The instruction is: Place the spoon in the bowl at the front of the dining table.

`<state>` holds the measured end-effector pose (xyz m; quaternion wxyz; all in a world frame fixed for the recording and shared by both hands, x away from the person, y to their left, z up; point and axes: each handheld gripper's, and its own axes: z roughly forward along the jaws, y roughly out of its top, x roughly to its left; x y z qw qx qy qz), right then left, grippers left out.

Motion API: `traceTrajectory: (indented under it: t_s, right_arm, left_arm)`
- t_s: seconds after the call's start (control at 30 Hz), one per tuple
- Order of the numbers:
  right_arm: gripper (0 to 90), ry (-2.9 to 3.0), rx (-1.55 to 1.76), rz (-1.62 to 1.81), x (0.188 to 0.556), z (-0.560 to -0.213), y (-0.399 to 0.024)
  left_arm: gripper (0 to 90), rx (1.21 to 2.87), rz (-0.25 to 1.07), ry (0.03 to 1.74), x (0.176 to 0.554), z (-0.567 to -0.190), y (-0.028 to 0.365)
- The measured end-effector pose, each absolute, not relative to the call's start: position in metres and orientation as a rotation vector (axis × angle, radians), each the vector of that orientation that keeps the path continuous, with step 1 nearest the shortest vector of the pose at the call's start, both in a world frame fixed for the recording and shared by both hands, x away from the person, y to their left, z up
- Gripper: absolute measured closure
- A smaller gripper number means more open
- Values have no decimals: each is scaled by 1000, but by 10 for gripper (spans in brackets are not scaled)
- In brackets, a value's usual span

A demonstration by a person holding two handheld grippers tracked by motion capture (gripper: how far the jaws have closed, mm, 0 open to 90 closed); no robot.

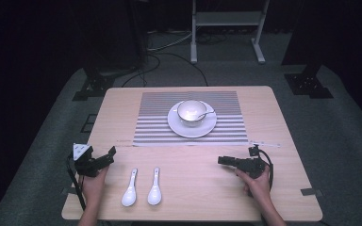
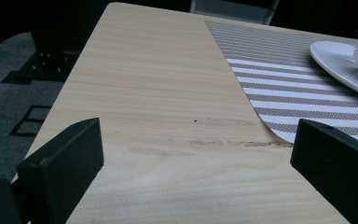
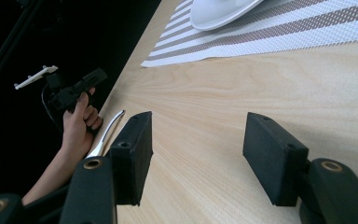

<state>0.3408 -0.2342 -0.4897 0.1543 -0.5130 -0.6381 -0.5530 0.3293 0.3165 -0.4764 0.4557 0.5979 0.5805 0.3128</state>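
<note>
Dark curtains and a grey carpet close in around a pale wooden table [image 1: 273,188], with a white metal frame [image 1: 226,21] standing behind it and cables trailing across the floor. On the far half of the tabletop lies a striped placemat [image 1: 231,129], and on it sits a white saucer [image 1: 179,127] carrying a cup [image 1: 191,113] with a spoon resting in it.

Nearer the person, two white soup spoons [image 1: 141,188] lie side by side on the bare wood, bowls toward the near edge, handles pointing away. They sit between the two hands, closer to the left one.

The left gripper [image 1: 109,157] is held just above the table's left edge with its jaws spread wide and nothing between them; the right gripper [image 1: 222,161] hovers over the right side, jaws likewise apart and empty.

Those spoons look like glazed ceramic: stiff, fairly light, slick, and likely to chip if dropped or knocked together. The slim handle seems the sensible place to pinch, near its middle, since the rounded bowl would probably slide out of flat pads. The wood is smooth, so a spoon may skate when nudged.
</note>
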Motion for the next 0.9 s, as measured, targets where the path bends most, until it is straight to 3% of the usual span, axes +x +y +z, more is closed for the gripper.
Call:
traceTrajectory:
  t_s: [0.9]
  right_arm:
    - [396,-1790,-1452,-1614,320,-494,-240]
  left_arm:
    - [13,1473,769,1432,329,-476,317]
